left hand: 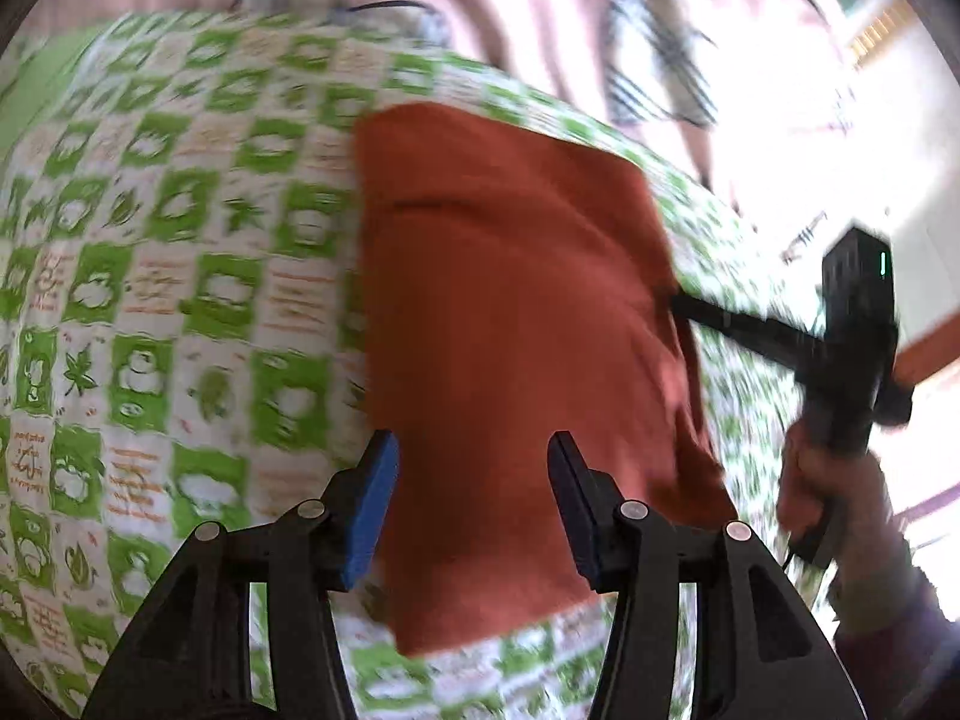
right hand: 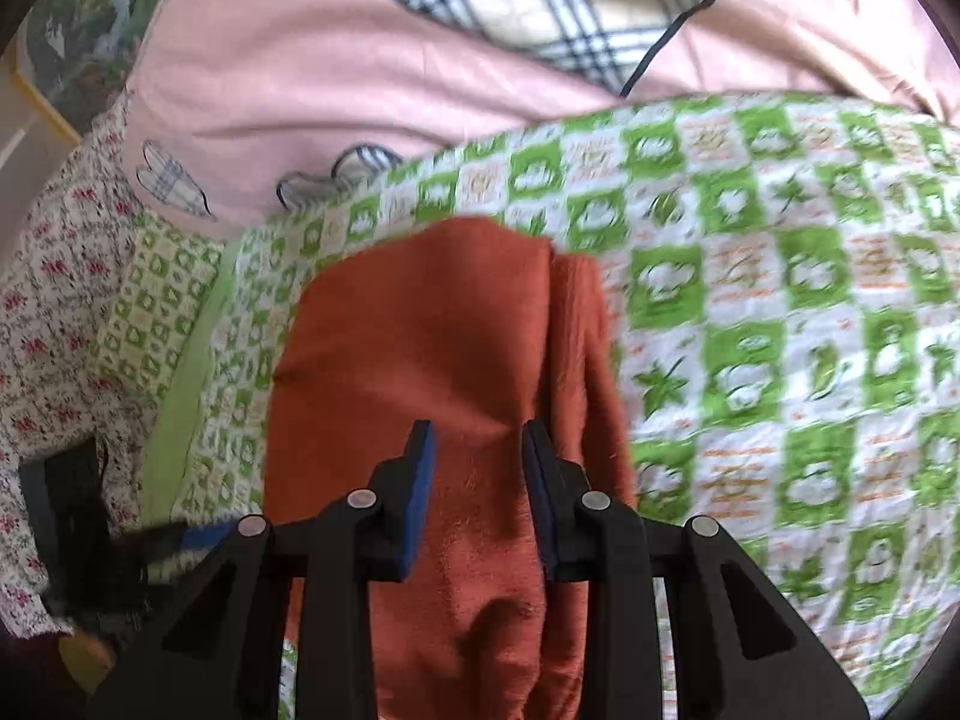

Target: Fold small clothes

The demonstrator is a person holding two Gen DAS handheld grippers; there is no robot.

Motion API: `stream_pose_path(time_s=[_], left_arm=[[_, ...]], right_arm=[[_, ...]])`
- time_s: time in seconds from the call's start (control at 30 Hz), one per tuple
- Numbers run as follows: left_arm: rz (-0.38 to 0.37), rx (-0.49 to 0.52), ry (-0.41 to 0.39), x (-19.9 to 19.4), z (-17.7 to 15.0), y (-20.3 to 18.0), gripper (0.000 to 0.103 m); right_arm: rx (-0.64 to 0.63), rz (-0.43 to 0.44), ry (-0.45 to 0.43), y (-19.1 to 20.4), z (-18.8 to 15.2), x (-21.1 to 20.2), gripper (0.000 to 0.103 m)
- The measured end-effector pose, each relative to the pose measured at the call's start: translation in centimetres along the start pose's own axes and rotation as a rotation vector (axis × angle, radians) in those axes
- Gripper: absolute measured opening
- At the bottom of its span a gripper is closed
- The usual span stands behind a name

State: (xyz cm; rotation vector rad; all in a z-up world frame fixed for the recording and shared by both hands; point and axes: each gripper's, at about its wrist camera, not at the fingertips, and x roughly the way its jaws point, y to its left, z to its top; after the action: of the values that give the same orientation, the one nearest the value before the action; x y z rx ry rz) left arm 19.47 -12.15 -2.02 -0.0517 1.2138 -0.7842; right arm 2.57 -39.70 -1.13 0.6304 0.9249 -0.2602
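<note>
A rust-orange garment (left hand: 516,312) lies folded lengthwise on a green-and-white checked cloth (left hand: 180,276). My left gripper (left hand: 474,456) is open above the garment's near end, with nothing between its blue pads. My right gripper (right hand: 477,450) is open over the same garment (right hand: 432,348), jaws apart and empty. The right gripper also shows in the left wrist view (left hand: 678,300), its tip at the garment's right edge, held by a hand. The left gripper shows blurred at the lower left of the right wrist view (right hand: 198,537).
A pink sheet (right hand: 300,60) with plaid heart patches lies beyond the checked cloth (right hand: 780,300). A floral fabric (right hand: 54,300) is at the left. Bright floor and furniture (left hand: 870,150) show at the right.
</note>
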Motion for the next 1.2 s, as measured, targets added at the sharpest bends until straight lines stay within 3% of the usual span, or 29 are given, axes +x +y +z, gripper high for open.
stream_pose_path(time_s=[0.07,0.17,0.2,0.23,0.37,0.5,0.6,0.67,0.7,0.83,0.9,1.07,1.2], left_arm=[[0.003,-0.033,0.007,1.5,0.9,1.7,0.059],[-0.012,-0.076,0.038,2.9,2.1,4.6,0.061],[-0.025,-0.088,0.046,3.7,2.0,4.9,0.062],[-0.039,-0.104,0.051,4.4,2.7,5.2,0.062],[-0.071,-0.111,0.033,5.5,5.2,5.2,0.065],[-0.083,-0.131,0.028,6.3,7.2,4.5,0.067],[-0.108,-0.154,0.026,7.3,9.8,4.4,0.057],[-0.100,-0.128,0.007,7.7,11.5,3.8,0.027],[-0.093,-0.102,-0.006,7.6,12.3,3.4,0.019],[-0.060,0.044,-0.128,4.6,14.4,0.0,0.005],[-0.023,0.071,-0.183,3.7,15.1,-0.7,0.004],[0.107,0.031,-0.145,5.4,16.5,1.0,0.004],[0.113,0.030,-0.167,3.2,14.8,1.8,0.012]], right_arm=[[0.047,-0.032,0.037,-0.9,-0.2,1.8,0.031],[0.131,0.030,0.056,-2.3,-0.3,3.1,0.031],[0.141,0.054,0.060,-2.4,-0.2,3.1,0.025],[0.141,0.062,0.065,-2.3,-0.1,2.9,0.011],[0.117,0.143,-0.063,-0.7,0.6,-2.0,0.010],[0.049,0.041,-0.007,-0.7,0.2,-0.9,0.010],[0.066,0.019,0.040,-1.8,-0.3,1.1,0.010],[0.084,0.028,0.033,-2.2,-0.3,1.1,0.010],[0.086,0.028,0.029,-2.3,-0.3,0.9,0.010],[0.060,0.046,-0.034,-2.0,0.2,-2.0,0.010],[0.017,0.032,-0.048,-1.6,0.4,-2.8,0.010],[0.044,-0.012,0.038,-3.2,0.0,0.5,0.010],[0.048,-0.028,0.044,-3.4,0.0,1.4,0.010]])
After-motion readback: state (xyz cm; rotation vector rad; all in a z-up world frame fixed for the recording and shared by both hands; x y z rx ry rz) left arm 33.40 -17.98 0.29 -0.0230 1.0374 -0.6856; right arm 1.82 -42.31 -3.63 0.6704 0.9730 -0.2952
